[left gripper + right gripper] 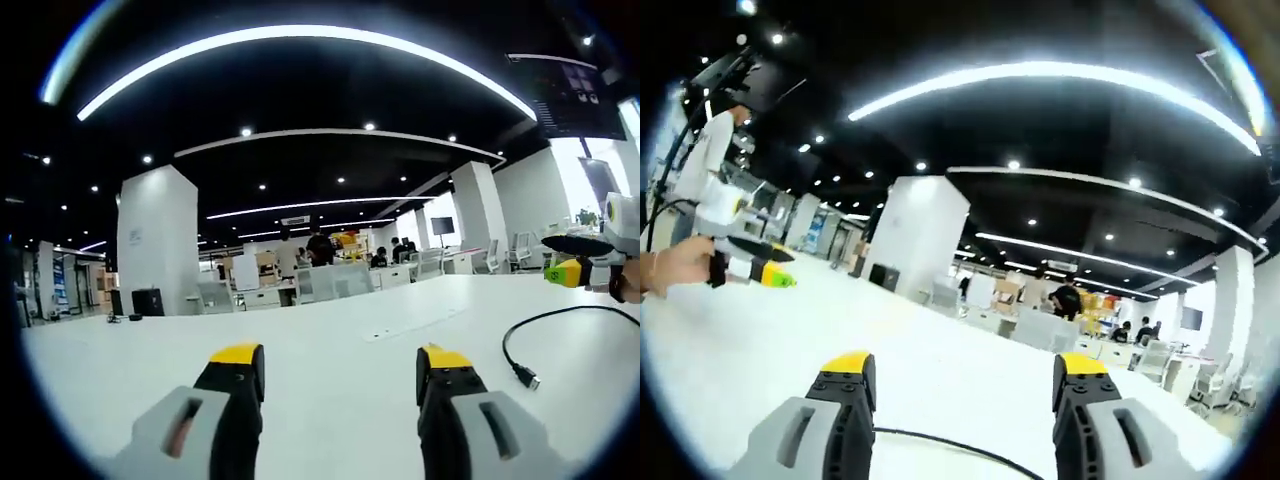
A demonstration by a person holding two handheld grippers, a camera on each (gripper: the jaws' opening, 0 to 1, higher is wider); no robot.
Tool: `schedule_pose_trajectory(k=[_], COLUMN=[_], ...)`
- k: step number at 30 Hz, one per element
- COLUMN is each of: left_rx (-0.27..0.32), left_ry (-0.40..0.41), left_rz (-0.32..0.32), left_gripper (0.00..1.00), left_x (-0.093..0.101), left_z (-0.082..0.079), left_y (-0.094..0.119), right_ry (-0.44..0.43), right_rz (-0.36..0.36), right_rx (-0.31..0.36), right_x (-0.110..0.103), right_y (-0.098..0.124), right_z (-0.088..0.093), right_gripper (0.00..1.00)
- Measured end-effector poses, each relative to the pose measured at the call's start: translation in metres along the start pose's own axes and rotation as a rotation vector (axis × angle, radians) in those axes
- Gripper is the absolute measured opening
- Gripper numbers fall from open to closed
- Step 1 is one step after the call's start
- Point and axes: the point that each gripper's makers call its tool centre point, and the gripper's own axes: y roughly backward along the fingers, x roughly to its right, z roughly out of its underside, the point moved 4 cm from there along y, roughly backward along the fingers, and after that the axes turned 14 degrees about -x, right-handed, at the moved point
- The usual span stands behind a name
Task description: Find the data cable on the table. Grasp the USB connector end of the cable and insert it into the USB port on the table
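Held spread and empty near the black data cable on the white tabletop: left claw, right claw.

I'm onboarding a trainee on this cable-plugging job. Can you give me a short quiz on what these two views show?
1. True or false: the left claw and the right claw are both open and empty.
2. The USB connector is: A) lying on the table; B) held in a claw; C) plugged into a port.
3. Fill in: the cable is ___ in colour.
Key: 1 true; 2 A; 3 black.
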Motion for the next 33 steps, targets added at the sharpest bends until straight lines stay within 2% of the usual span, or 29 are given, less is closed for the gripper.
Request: schedule_pose_trajectory(k=[3,7,11,13,15,18,19,22,33], left_rx=[0.004,0.011,0.018,0.012,0.013,0.015,0.015,0.009,0.02], left_ry=[-0.002,0.002,0.004,0.005,0.009,0.005,0.004,0.002,0.006], left_rz=[0.004,0.008,0.004,0.003,0.005,0.008,0.009,0.013,0.01], left_gripper=[0.62,0.62,0.62,0.62,0.62,0.62,0.62,0.62,0.62], left_x=[0.001,0.001,-0.001,-0.001,-0.001,0.0,0.0,0.001,0.001], left_z=[-0.001,-0.002,-0.004,-0.004,-0.004,-0.005,-0.005,-0.005,-0.009], left_y=[0.001,0.002,0.004,0.003,0.003,0.004,0.004,0.003,0.005], right_ry=[0.095,0.092,0.105,0.125,0.126,0.11,0.101,0.132,0.214], right_rz=[-0.123,-0.207,-0.235,-0.252,-0.271,-0.32,-0.342,-0.368,-0.513], right_rx=[-0.118,-0.182,-0.216,-0.255,-0.28,-0.314,-0.354,-0.36,-0.486], right_x=[-0.013,-0.018,-0.021,-0.021,-0.022,-0.021,-0.022,-0.02,-0.027], right_y=[-0.01,-0.018,-0.026,-0.029,-0.032,-0.039,-0.041,-0.048,-0.064], right_z=[0.015,0.025,0.032,0.038,0.042,0.048,0.051,0.051,0.064], right_gripper=[0.63,0.54,0.53,0.46,0.34,0.37,0.37,0.38,0.35])
